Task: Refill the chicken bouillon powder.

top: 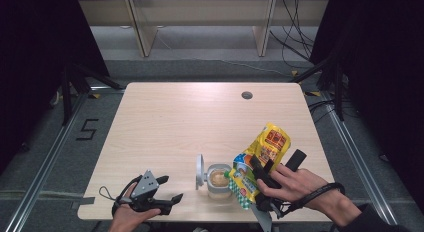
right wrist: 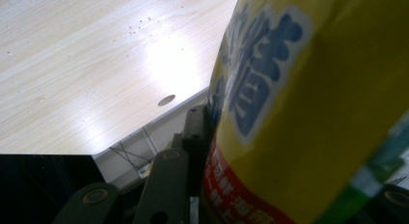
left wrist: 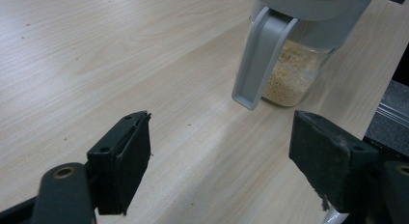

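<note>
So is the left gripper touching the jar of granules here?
Apart. In the left gripper view the left gripper has its jaws open with bare table between them, and the jar stands beyond the jaw tips.

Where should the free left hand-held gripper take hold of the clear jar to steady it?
Grip the jar low on its clear body, coming level from its left side. The lid stands open there, so stay below it; the yellow pouch crowds the right.
</note>
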`<act>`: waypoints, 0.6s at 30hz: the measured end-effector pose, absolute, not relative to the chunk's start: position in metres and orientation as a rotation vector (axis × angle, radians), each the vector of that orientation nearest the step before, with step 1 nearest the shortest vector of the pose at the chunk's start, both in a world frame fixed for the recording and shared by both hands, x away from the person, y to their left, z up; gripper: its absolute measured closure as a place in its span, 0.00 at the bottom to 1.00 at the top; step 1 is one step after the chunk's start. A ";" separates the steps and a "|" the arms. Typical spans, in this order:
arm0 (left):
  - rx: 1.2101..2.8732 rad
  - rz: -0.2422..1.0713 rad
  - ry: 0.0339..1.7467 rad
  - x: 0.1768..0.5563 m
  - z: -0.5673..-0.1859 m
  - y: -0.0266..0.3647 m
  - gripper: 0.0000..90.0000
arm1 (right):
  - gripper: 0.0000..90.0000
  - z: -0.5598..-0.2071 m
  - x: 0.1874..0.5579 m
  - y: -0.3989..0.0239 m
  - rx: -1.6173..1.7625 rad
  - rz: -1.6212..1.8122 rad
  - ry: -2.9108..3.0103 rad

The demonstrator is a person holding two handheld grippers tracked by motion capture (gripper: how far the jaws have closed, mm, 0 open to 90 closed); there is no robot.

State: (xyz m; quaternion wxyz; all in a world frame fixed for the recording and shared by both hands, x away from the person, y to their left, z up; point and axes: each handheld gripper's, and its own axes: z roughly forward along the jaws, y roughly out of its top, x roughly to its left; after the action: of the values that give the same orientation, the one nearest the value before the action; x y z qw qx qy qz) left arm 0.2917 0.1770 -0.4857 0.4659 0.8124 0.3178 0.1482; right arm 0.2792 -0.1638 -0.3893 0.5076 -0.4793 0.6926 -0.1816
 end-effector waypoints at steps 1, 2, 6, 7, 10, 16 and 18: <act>2.012 0.387 0.748 0.294 -0.485 0.179 0.24 | 0.81 -0.389 0.279 -0.164 -1.157 -0.439 1.670; 1.999 0.370 0.772 0.292 -0.485 0.177 0.24 | 0.81 -0.389 0.279 -0.164 -1.157 -0.439 1.671; 1.975 0.347 0.799 0.291 -0.486 0.176 0.24 | 0.81 -0.389 0.279 -0.164 -1.155 -0.436 1.673; 1.973 0.357 0.777 0.292 -0.486 0.176 0.24 | 0.81 -0.389 0.279 -0.164 -1.154 -0.435 1.674; 1.978 0.350 0.798 0.291 -0.486 0.176 0.24 | 0.81 -0.391 0.279 -0.165 -1.145 -0.425 1.683; 1.976 0.346 0.798 0.291 -0.486 0.176 0.24 | 0.81 -0.390 0.279 -0.165 -1.141 -0.413 1.690; 1.979 0.350 0.798 0.291 -0.486 0.176 0.24 | 0.81 -0.391 0.279 -0.166 -1.130 -0.401 1.696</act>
State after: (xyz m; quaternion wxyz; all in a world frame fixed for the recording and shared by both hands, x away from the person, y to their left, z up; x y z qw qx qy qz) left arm 0.2909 0.1761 -0.4863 0.4703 0.8077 0.3258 0.1427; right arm 0.2786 -0.1660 -0.3907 0.5077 -0.4688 0.7035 -0.1662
